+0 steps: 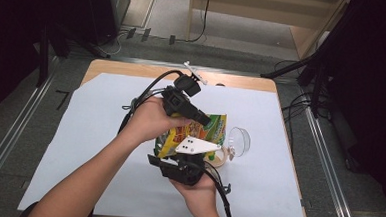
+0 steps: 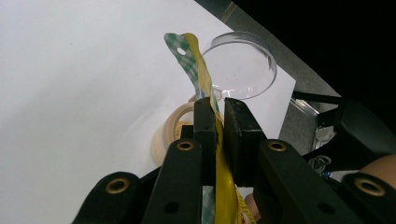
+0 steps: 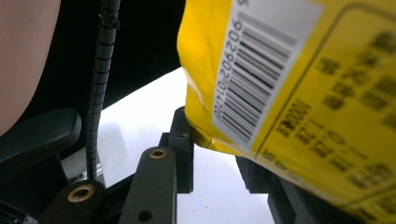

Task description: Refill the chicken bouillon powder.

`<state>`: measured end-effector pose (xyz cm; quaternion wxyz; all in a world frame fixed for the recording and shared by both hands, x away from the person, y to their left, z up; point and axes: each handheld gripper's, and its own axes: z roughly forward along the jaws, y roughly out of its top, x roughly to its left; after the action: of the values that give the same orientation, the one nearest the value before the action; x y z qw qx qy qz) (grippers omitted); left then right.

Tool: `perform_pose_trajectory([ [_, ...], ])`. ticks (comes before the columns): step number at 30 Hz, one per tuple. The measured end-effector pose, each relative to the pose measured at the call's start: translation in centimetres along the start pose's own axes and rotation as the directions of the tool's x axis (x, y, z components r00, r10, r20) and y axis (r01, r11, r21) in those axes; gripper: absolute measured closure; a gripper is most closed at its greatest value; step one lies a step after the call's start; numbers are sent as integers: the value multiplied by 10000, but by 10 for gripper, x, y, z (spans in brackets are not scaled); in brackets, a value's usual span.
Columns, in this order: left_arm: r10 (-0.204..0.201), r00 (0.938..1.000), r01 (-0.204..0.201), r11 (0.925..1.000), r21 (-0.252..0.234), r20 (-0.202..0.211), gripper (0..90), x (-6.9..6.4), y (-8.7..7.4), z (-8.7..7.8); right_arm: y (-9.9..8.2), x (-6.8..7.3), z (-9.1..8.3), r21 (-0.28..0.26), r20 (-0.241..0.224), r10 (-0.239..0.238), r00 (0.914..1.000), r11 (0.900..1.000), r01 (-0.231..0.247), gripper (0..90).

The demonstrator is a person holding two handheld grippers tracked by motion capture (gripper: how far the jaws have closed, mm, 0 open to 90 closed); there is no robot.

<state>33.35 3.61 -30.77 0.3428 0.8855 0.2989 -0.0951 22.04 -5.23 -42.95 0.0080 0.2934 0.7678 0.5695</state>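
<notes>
Nearest the person, the right gripper (image 1: pixel 188 161) is seen with its jaws partly apart at the lower corner of the yellow snack bag (image 3: pixel 299 93), though whether they press on it cannot be told. Just beyond, the left gripper (image 2: pixel 218 116) is clamped on the bag's thin upper edge, so the bag is held above the white tabletop (image 1: pixel 79 132). Behind the bag, a tape roll (image 2: pixel 170 133) and a clear round lid (image 2: pixel 250 67) are shown in the left gripper view, while a barcode (image 3: pixel 254 74) is revealed in the right gripper view.

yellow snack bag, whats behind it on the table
Behind the yellow snack bag, a tape roll and a clear round dish rest on the white sheet. The bag covers part of both.
</notes>
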Motion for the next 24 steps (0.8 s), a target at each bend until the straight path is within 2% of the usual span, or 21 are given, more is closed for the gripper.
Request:
perform_pose_trajectory([
  [24,4,10000,-4,10000,27,-5,842,-2,2,0,0,-1,-1,-68,-2,118,9999,9999,-118,715],
])
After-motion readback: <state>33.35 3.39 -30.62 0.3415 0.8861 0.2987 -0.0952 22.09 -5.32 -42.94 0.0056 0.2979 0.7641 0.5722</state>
